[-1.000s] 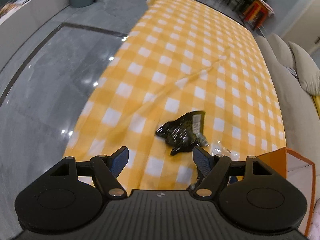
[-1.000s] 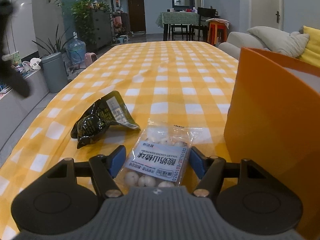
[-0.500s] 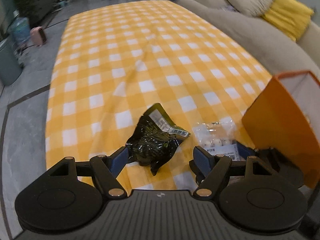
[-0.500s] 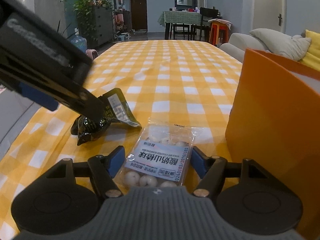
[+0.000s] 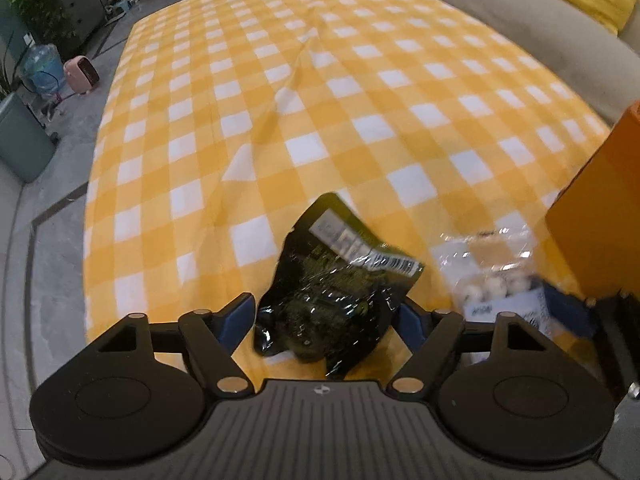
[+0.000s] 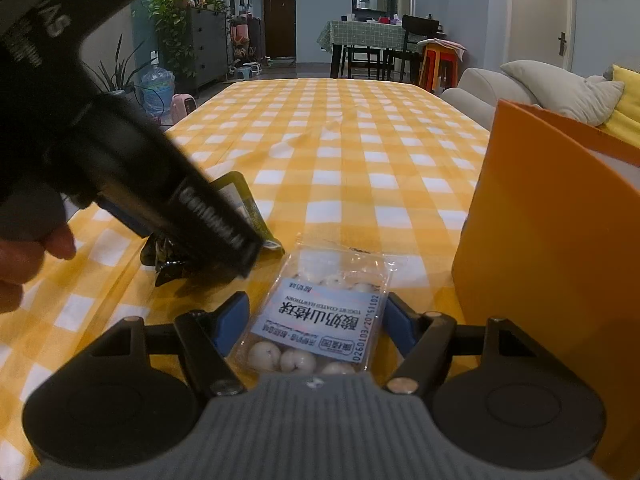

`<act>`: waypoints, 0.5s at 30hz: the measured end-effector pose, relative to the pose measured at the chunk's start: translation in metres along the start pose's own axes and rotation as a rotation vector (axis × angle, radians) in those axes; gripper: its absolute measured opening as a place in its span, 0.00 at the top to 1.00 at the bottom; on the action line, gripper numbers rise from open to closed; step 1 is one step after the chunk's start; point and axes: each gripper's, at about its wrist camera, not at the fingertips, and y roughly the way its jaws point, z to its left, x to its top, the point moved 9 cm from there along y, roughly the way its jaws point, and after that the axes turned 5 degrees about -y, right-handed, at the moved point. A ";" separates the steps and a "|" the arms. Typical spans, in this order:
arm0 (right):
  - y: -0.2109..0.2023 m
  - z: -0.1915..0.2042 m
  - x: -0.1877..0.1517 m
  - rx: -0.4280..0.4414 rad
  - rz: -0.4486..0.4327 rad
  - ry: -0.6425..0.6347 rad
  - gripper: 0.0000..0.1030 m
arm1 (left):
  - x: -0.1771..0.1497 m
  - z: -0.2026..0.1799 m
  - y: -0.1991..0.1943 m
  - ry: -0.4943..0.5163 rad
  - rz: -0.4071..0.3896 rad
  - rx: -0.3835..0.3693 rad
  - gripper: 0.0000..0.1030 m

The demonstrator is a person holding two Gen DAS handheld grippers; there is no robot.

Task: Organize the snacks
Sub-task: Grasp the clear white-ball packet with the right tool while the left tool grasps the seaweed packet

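Left tool point(image 5: 326, 316) has closed in, straddling the crinkled glossy black packet point(image 5: 336, 300).

Snack packs: two, one black pack point(image 5: 336, 292) and one clear pack point(image 6: 320, 320) of white balls, both just left of the bag
Orange bag point(image 6: 552, 260): one
Checked cloth point(image 5: 320, 100): one, under the bag
Grippers: two

Crumpled black packet point(image 5: 336, 292) beside clear packet point(image 6: 320, 320)
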 end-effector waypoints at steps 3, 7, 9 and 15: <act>0.000 0.000 0.000 0.005 0.000 0.002 0.30 | 0.001 0.004 0.000 -0.060 -0.024 0.007 0.32; 0.000 0.000 0.000 0.005 0.000 0.002 0.30 | 0.001 0.009 -0.003 -0.106 -0.011 0.037 0.40; 0.000 0.000 0.000 0.005 0.000 0.002 0.30 | -0.003 0.013 -0.004 -0.146 0.001 0.047 0.40; -0.001 0.001 0.001 -0.002 0.000 -0.007 0.30 | -0.021 0.034 -0.012 -0.296 0.022 0.068 0.40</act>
